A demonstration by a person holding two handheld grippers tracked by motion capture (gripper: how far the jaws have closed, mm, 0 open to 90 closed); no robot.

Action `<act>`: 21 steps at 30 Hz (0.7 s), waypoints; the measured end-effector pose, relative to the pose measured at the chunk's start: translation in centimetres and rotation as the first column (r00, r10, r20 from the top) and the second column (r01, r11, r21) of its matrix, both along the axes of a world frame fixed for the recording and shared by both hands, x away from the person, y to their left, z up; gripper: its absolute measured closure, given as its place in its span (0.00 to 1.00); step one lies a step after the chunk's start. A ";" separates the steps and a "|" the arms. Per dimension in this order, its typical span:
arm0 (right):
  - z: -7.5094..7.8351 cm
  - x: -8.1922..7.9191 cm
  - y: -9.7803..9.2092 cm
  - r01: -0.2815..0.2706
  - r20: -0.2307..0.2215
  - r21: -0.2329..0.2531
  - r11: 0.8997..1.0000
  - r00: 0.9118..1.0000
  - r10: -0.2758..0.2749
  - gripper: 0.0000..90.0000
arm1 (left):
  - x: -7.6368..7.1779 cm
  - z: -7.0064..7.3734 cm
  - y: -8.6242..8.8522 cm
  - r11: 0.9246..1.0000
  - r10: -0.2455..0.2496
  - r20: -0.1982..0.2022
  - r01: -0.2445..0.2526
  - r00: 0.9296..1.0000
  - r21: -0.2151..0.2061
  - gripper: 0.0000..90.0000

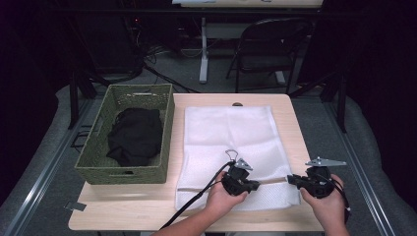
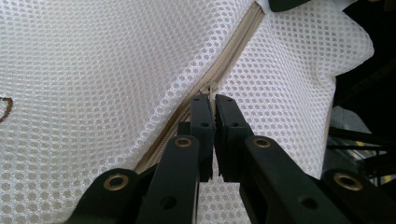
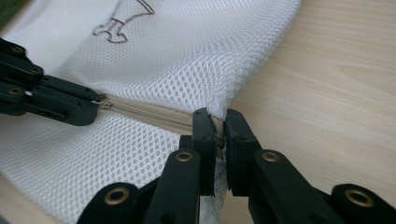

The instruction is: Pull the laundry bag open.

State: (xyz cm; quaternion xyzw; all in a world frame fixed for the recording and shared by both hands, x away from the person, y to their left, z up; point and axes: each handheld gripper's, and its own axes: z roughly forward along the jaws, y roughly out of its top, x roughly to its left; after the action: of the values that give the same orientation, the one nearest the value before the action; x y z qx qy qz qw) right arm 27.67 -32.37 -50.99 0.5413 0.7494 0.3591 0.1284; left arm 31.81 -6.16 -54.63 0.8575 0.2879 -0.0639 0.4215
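Taking the white mesh bag (image 1: 231, 142) as landmark: just to its left the green woven basket (image 1: 128, 132) stands as a tall wall along most of that edge, with black cloth (image 1: 135, 135) heaped inside. Between basket and bag only a narrow strip of table (image 1: 147, 206) shows. To the bag's right a bare wooden strip runs the whole length, open for passage. Beyond its far edge the tabletop is narrow but free. At its near edge, the left gripper (image 1: 246, 184) and right gripper (image 1: 294, 180) clamp the zipper line (image 3: 149, 112), with cables trailing across the near-left corner.

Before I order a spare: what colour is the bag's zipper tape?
Beige zipper tape, on white mesh; clearest in the right gripper view.
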 end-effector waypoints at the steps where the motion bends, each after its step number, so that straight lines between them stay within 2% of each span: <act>1: 0.0 0.0 0.0 -0.004 -0.003 0.003 1.000 1.000 0.004 0.94 | -0.1 0.0 0.0 1.000 0.002 0.004 -0.002 1.000 0.001 0.97; 4: -0.1 0.1 0.4 -0.010 0.000 -0.025 1.000 1.000 0.010 0.94 | -0.1 0.1 0.2 1.000 -0.002 0.011 0.002 1.000 0.010 0.97; 6: -0.1 0.1 0.4 -0.015 0.000 -0.021 1.000 1.000 0.015 0.94 | -0.2 0.1 0.4 1.000 -0.003 0.011 0.003 1.000 0.006 0.97; 8: -0.2 0.1 0.5 -0.017 -0.002 -0.015 1.000 1.000 0.017 0.94 | -0.2 0.1 0.5 1.000 0.006 0.022 -0.006 1.000 0.020 0.97; 10: -0.2 0.1 0.5 -0.005 0.001 -0.042 0.999 1.000 0.005 0.94 | -0.1 0.0 0.8 1.000 0.008 0.008 -0.008 1.000 0.011 0.97; 13: -0.1 0.1 0.3 -0.011 -0.002 -0.006 1.000 1.000 0.011 0.94 | -0.1 0.0 1.0 1.000 0.011 0.007 -0.011 1.000 0.011 0.97; 17: -0.1 0.1 0.4 -0.015 0.000 -0.024 1.000 1.000 0.015 0.94 | -0.2 0.1 1.0 1.000 0.012 0.016 -0.012 1.000 0.021 0.97; 19: -0.1 0.0 0.3 0.001 0.004 -0.042 0.999 1.000 0.000 0.94 | -0.1 0.1 1.3 1.000 0.014 0.014 -0.014 1.000 0.024 0.97; 21: -0.1 0.0 0.0 0.007 0.004 -0.026 1.000 1.000 -0.007 0.94 | -0.1 0.1 1.6 1.000 0.024 0.006 -0.024 1.000 0.018 0.97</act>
State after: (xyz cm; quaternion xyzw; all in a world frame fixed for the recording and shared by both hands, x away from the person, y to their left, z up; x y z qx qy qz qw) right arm 27.71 -32.37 -51.13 0.5417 0.7517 0.3499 0.1381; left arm 31.73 -4.54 -54.52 0.8579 0.2975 -0.0538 0.4156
